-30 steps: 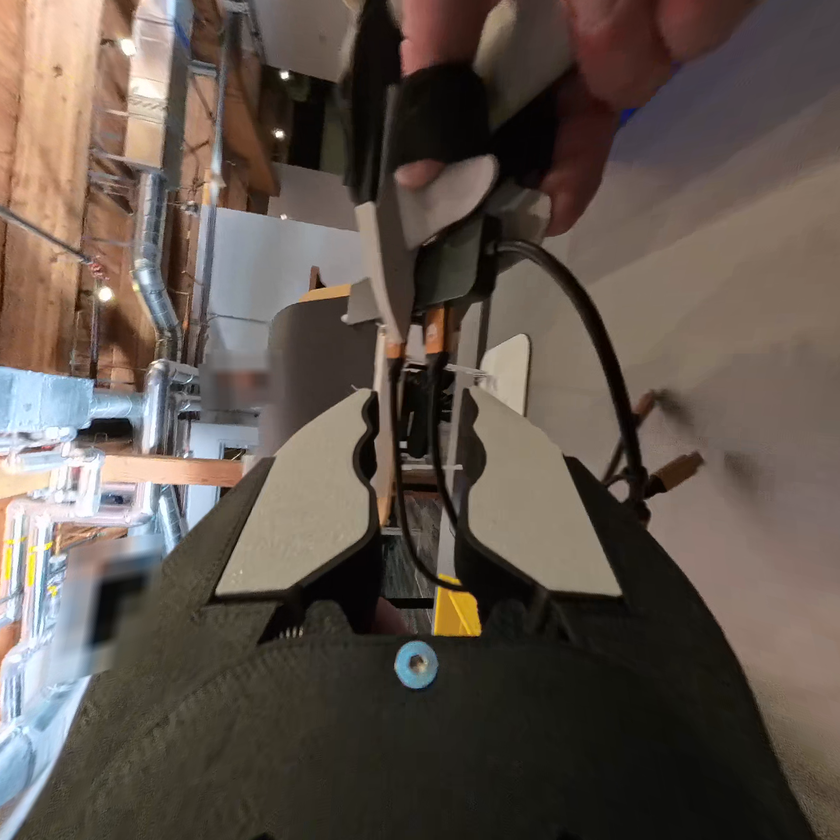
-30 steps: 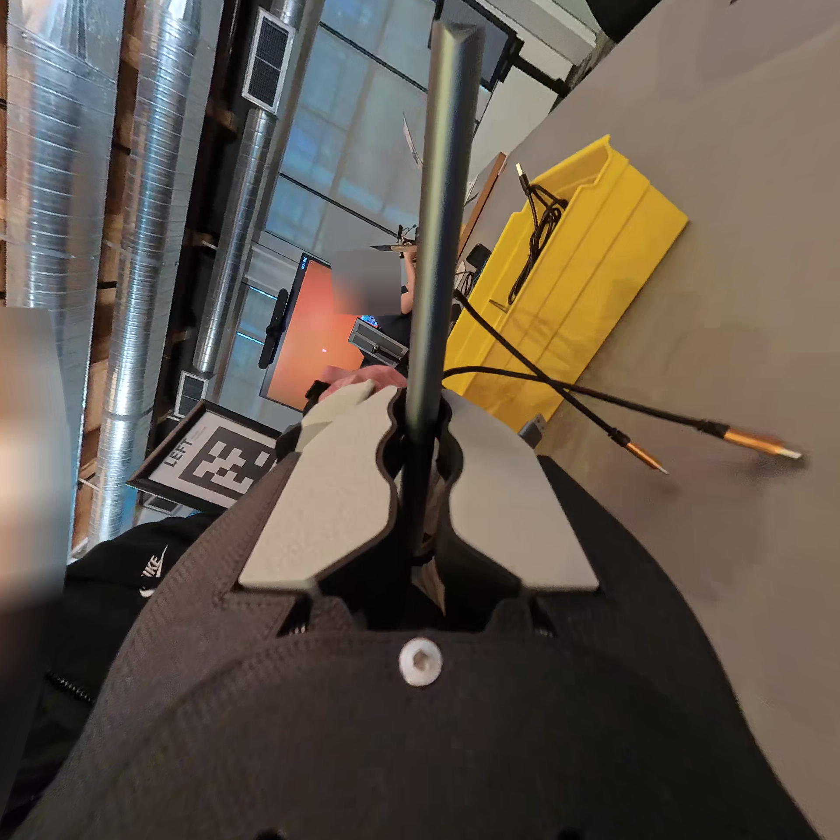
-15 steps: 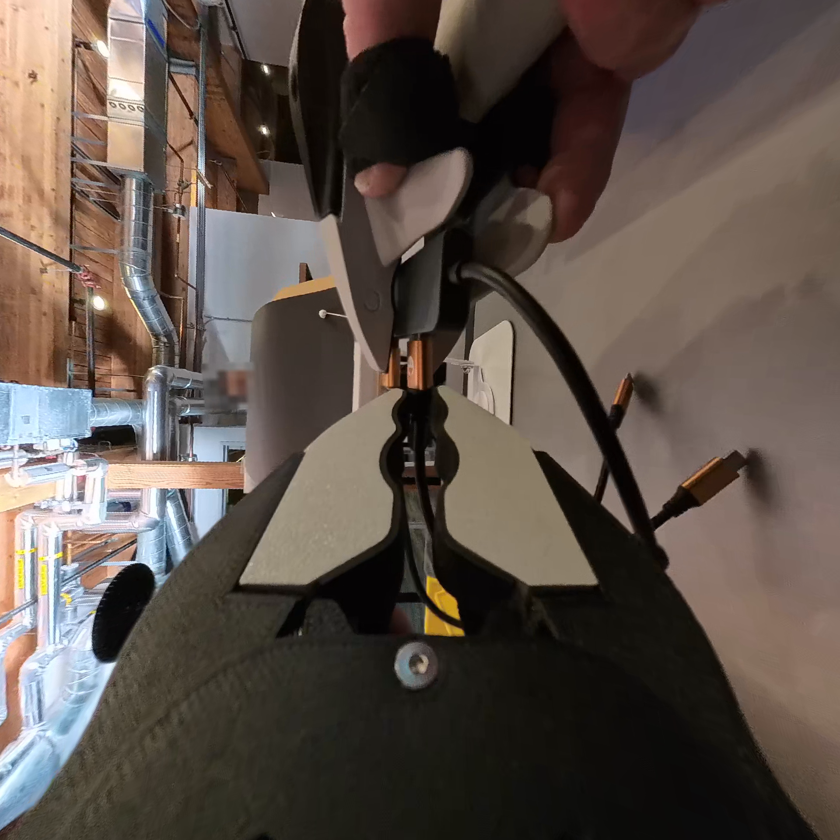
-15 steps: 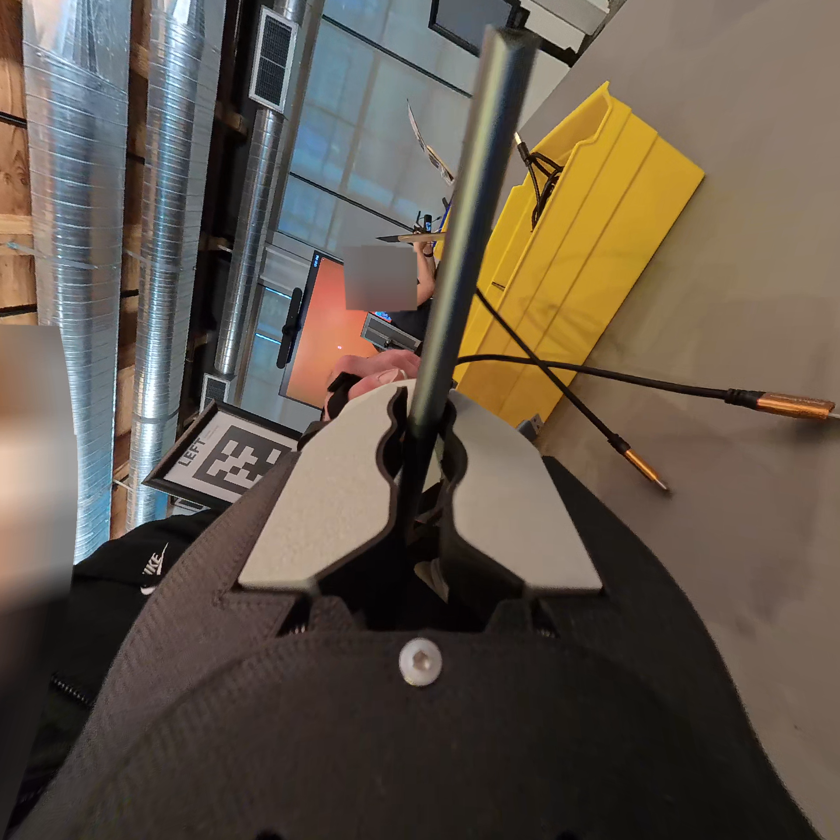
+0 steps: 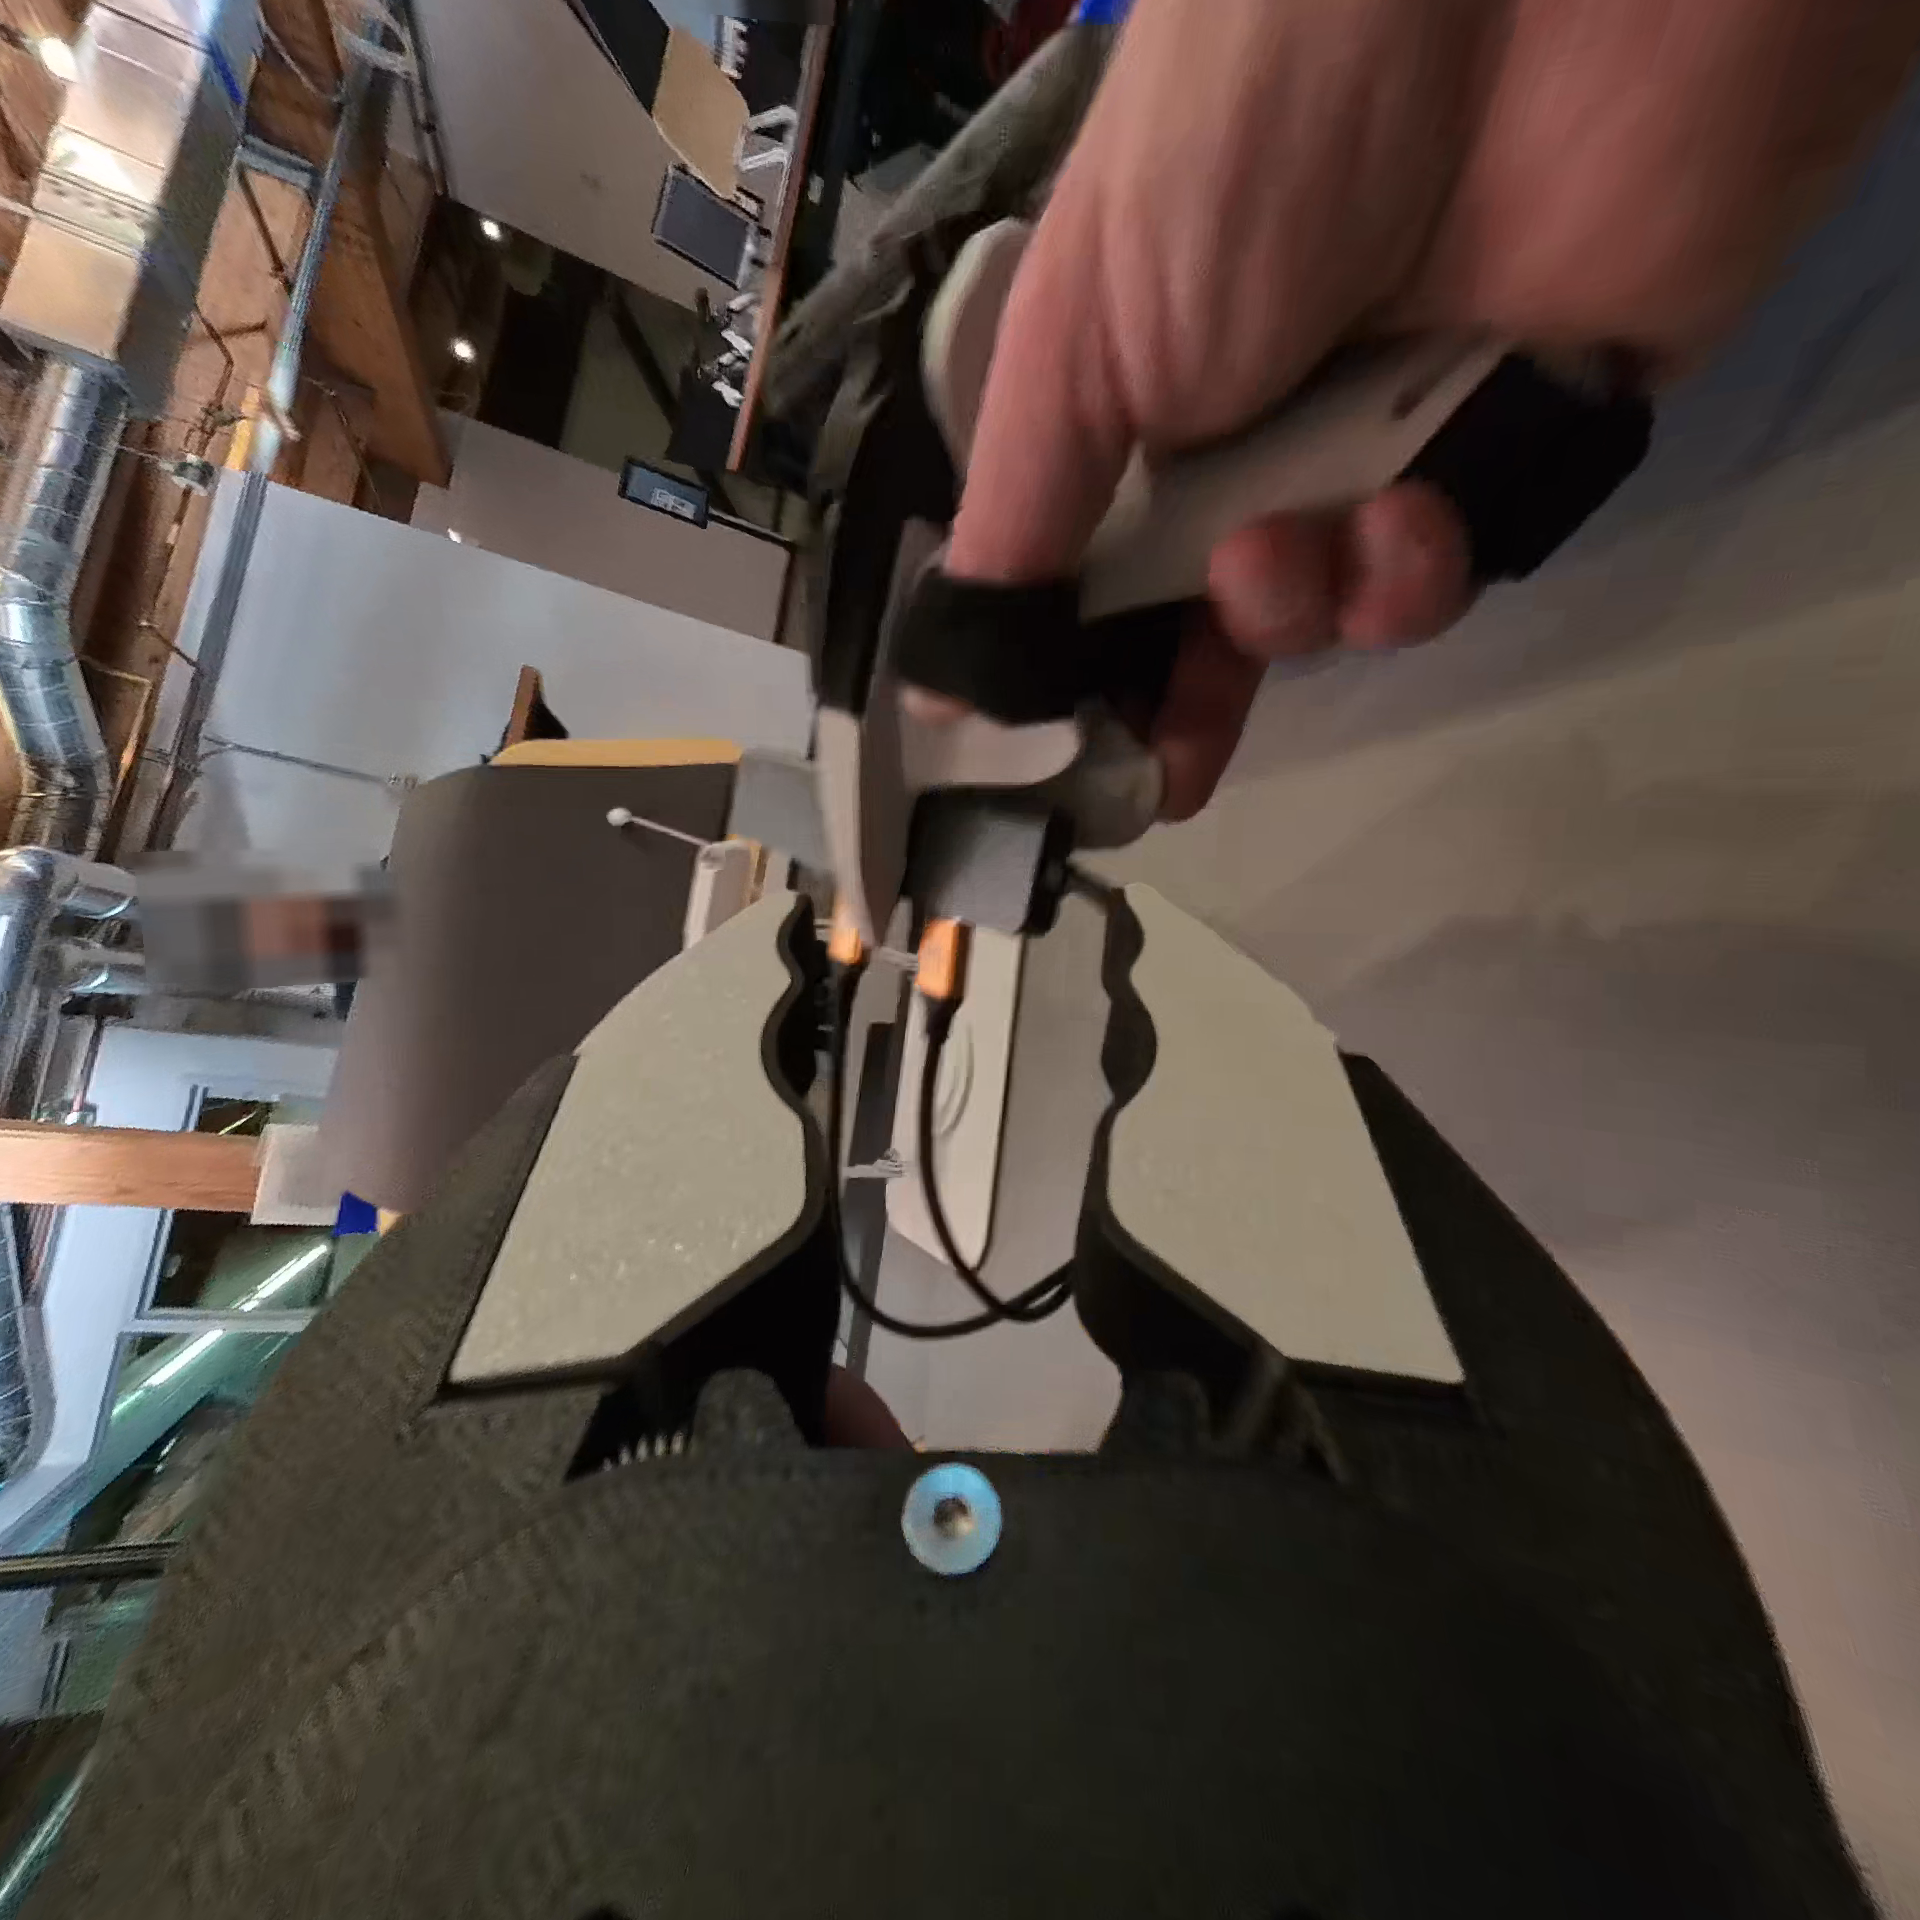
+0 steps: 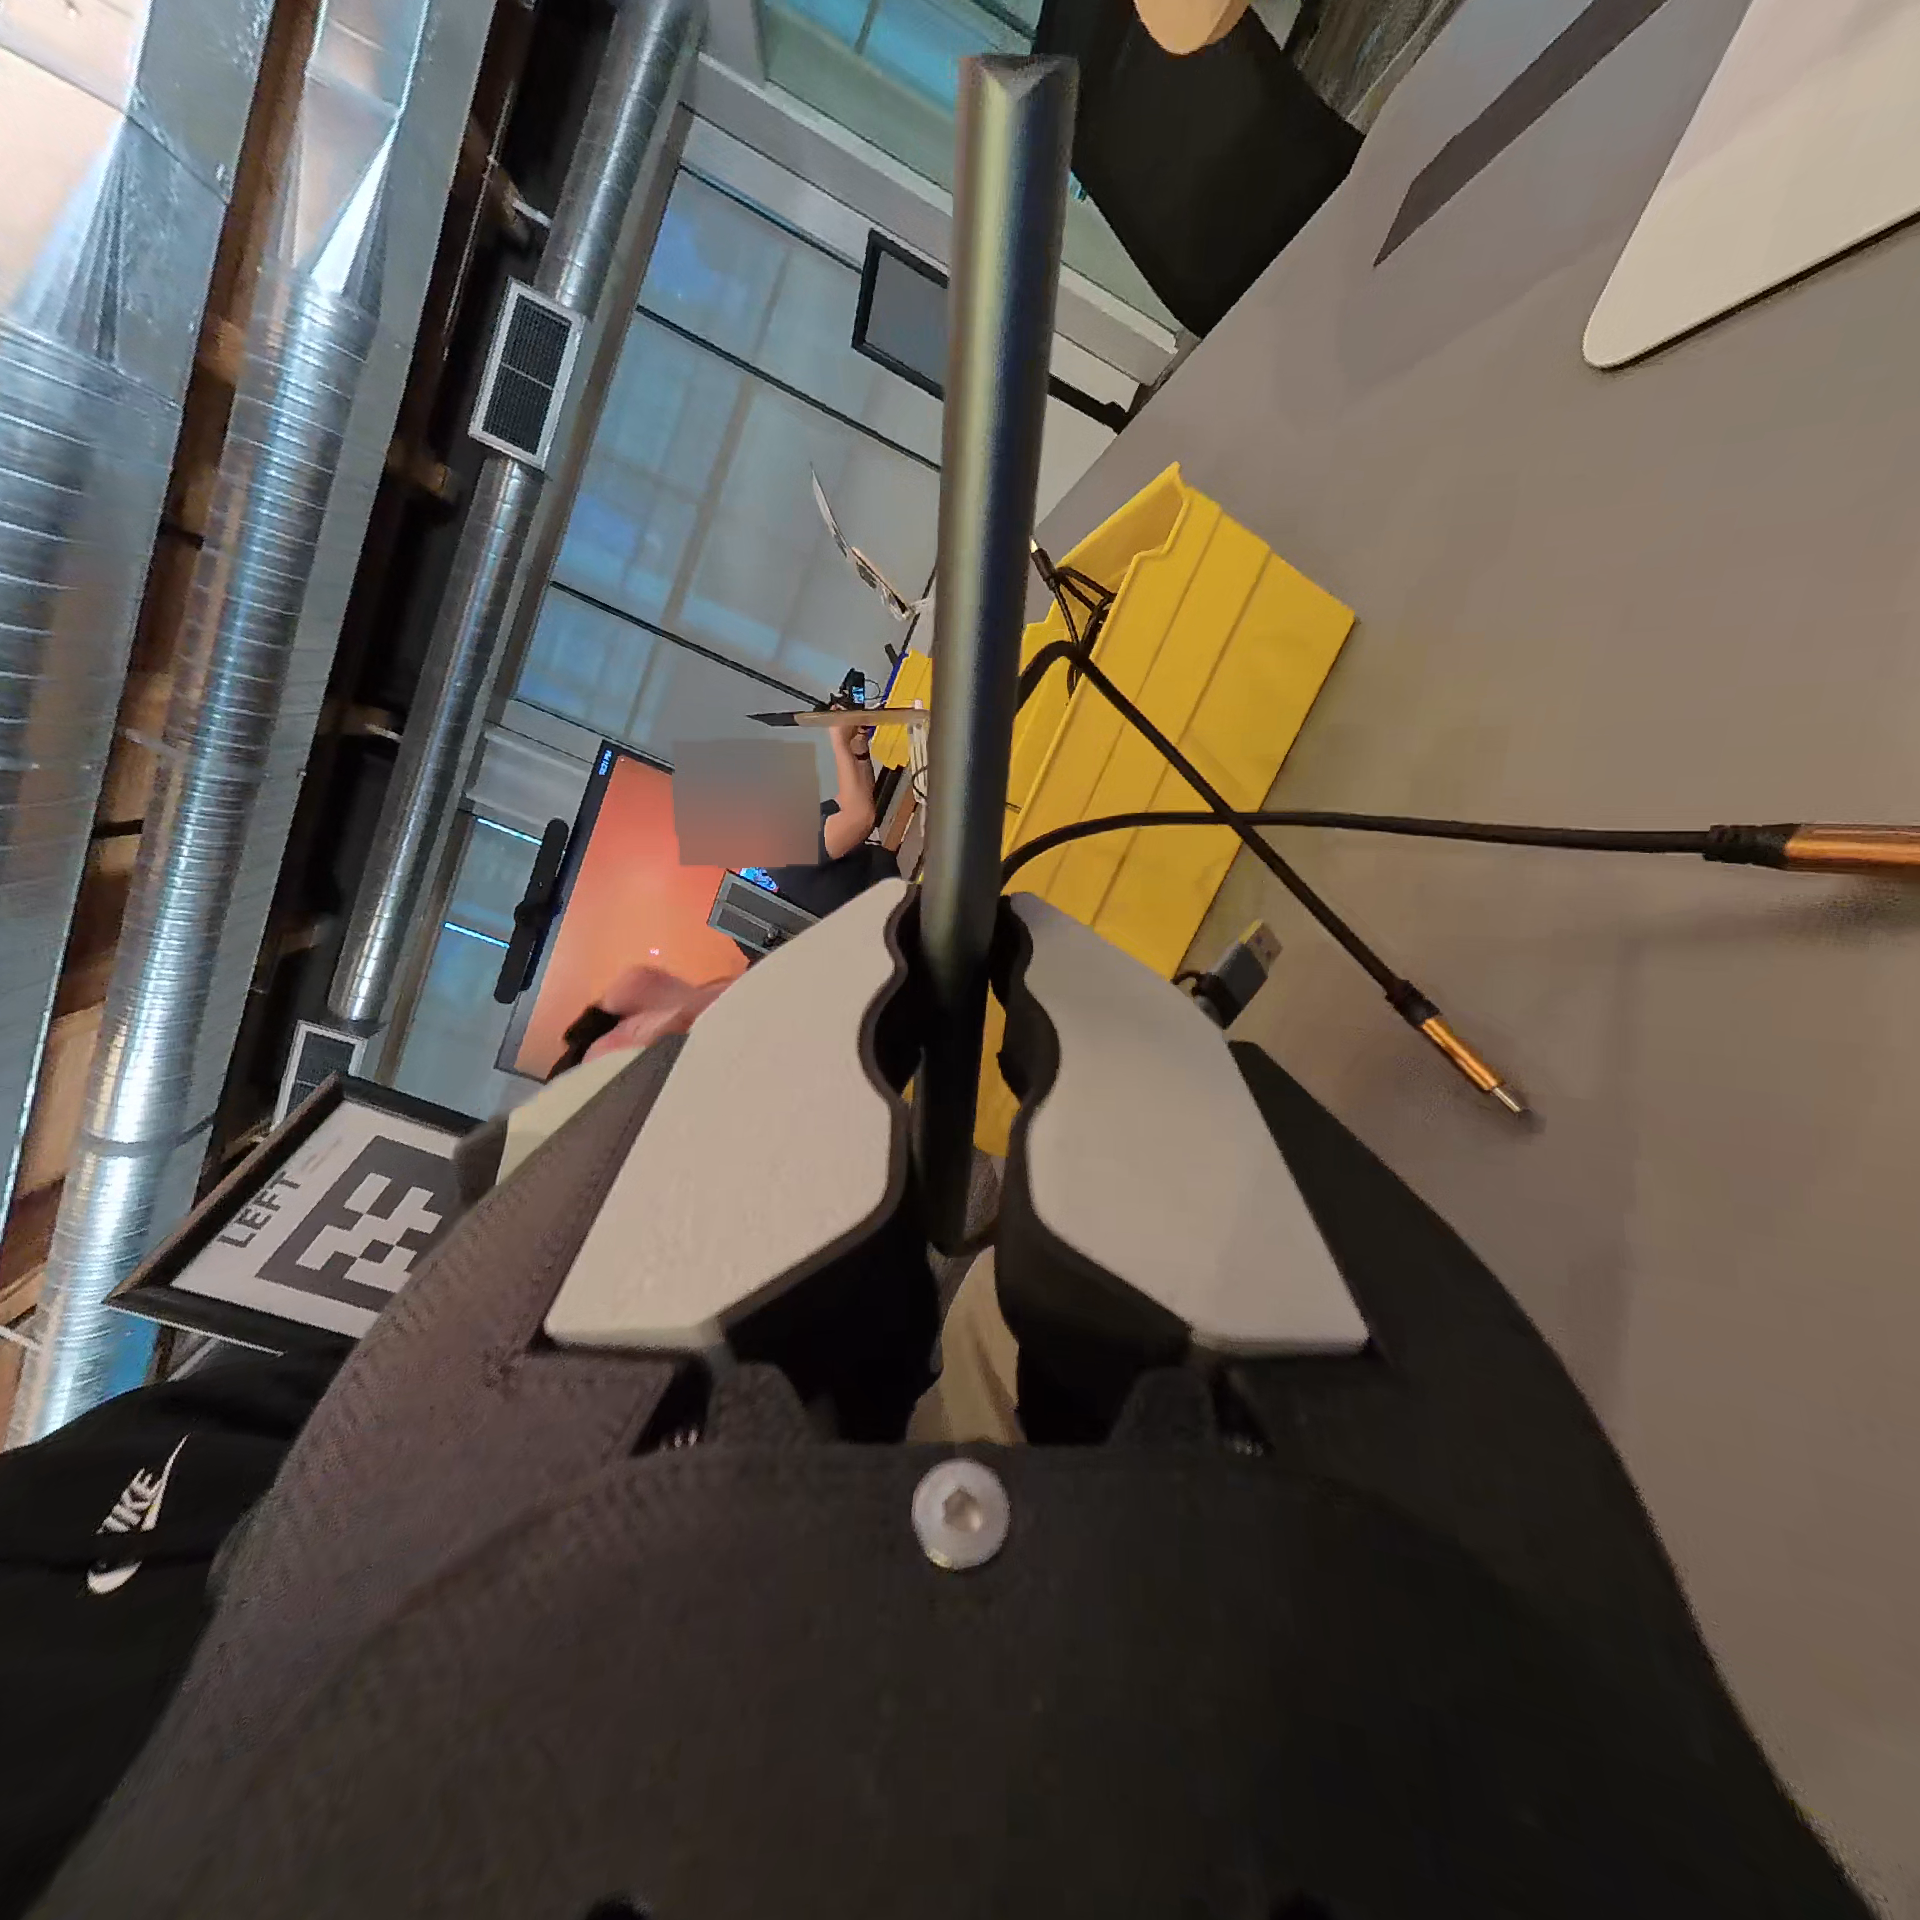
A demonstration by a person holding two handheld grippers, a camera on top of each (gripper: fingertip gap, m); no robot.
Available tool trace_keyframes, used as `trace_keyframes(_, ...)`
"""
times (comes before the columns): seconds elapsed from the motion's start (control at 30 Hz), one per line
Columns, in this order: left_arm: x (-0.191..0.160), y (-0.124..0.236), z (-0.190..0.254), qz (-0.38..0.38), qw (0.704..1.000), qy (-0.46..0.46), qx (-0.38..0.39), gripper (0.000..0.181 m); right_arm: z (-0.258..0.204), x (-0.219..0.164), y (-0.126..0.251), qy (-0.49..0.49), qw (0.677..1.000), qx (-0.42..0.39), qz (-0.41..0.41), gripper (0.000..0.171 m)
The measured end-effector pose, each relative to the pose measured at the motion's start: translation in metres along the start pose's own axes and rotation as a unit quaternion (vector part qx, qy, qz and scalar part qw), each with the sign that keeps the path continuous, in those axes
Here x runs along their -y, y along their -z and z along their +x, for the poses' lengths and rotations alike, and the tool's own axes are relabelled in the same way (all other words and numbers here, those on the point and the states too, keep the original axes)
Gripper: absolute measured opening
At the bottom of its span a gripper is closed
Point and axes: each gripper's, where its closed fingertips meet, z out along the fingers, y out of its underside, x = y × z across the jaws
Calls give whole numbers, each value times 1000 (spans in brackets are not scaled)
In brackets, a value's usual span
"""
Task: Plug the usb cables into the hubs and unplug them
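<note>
In the left wrist view my left gripper point(image 5: 961, 914) is open and empty, its fingers either side of two black cables. Their orange plugs point(image 5: 940, 961) sit in the end of a dark grey hub point(image 5: 977, 862), and the cables point(image 5: 935, 1320) loop down between my fingers. The right gripper, held by a hand point(image 5: 1247, 312), grips that hub from above. In the right wrist view my right gripper point(image 6: 961, 935) is shut on the hub point(image 6: 987, 520), seen edge-on as a long thin bar. Two loose cables end in copper plugs point(image 6: 1860, 847) point(image 6: 1455, 1049) over the grey table point(image 6: 1558, 623).
A yellow bin point(image 6: 1174, 727) with more cables stands on the table beyond the hub. A grey USB plug point(image 6: 1242, 961) lies by my right finger. A white mat point(image 6: 1766, 187) lies at the far right and also shows in the left wrist view point(image 5: 966, 1091).
My left gripper was shut around a cable just below the hub half a second ago and has now opened. The right gripper and hub have shifted and tilted.
</note>
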Motion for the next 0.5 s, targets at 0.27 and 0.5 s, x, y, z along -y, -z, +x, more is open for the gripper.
trace_keyframes(0.27, -26, -16, 11, -90, 995, -29, 44, 29, -6, -7, -7, 1, 1000, 5, 0, 11)
trace_keyframes(0.5, -62, -12, -9, -129, 990, -6, 59, 0, -8, -4, -2, 4, 1000, 13, -2, 14)
